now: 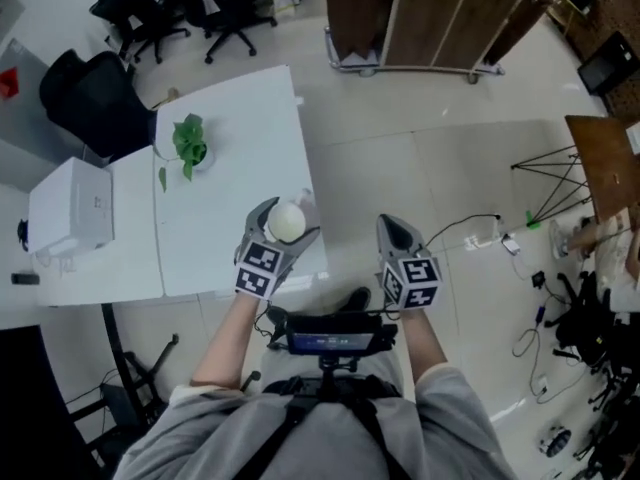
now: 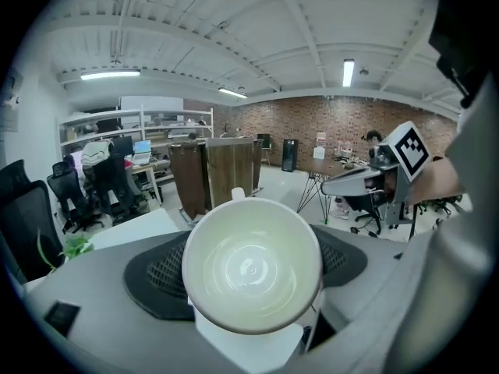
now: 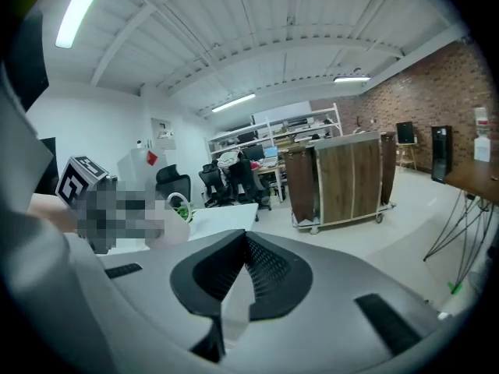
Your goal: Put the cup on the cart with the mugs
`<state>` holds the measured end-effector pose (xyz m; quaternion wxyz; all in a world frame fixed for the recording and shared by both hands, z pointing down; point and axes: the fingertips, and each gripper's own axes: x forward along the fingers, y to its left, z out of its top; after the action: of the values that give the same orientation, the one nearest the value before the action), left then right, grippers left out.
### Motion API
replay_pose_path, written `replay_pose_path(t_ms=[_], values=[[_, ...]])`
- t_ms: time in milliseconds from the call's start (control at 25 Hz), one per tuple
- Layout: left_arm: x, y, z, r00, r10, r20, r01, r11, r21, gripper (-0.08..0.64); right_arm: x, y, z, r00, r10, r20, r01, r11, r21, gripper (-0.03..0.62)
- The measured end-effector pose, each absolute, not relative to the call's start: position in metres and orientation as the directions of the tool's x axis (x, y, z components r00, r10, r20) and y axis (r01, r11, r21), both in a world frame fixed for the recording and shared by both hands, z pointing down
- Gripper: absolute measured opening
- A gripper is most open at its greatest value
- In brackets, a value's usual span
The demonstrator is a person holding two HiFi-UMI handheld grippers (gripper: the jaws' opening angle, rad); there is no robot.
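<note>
My left gripper [image 1: 284, 230] clamps the cup [image 2: 251, 263] by its round wall, tipped on its side, over the white table's [image 1: 230, 168] edge; my right gripper [image 1: 395, 228] is closed, empty; the wooden cart [image 1: 440, 18] stands well apart, so I fear the smooth cup slips while I walk.

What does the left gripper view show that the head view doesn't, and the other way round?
Only the left gripper view: the inside of the cup, empty and shiny, plus a brick wall and a ceiling light.
Only the head view: the white table seen from above, a plant on it, and a white box further left.
Both: the left gripper holding the cup, the right gripper, and the wooden cart on wheels.
</note>
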<state>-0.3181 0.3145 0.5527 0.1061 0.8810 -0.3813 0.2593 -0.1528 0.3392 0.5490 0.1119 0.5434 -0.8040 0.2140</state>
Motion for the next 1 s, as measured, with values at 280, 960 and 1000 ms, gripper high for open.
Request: replay_pose_path(t_ms=[280,960,1000], values=[[-0.195,0.292,0.553,0.644,-0.572,0.508,-0.664,-0.747,0.002,0.440,-0.028,0.346,0.549,-0.257,-0.878,0.403,-0.959,0.182,-0.216,0.006],[-0.008,0.210,0.540,0.750,-0.468,0.468,-0.520,-0.854,-0.020,0.440,0.135,0.279,0.543,-0.120,-0.919,0.375,-0.978,0.045,-0.202,0.006],[-0.004,0.197,0.540,0.749,-0.473,0.465,-0.524,-0.852,-0.022,0.440,0.139,0.264,0.544,-0.125,-0.919,0.374,-0.979,0.052,-0.199,0.006]])
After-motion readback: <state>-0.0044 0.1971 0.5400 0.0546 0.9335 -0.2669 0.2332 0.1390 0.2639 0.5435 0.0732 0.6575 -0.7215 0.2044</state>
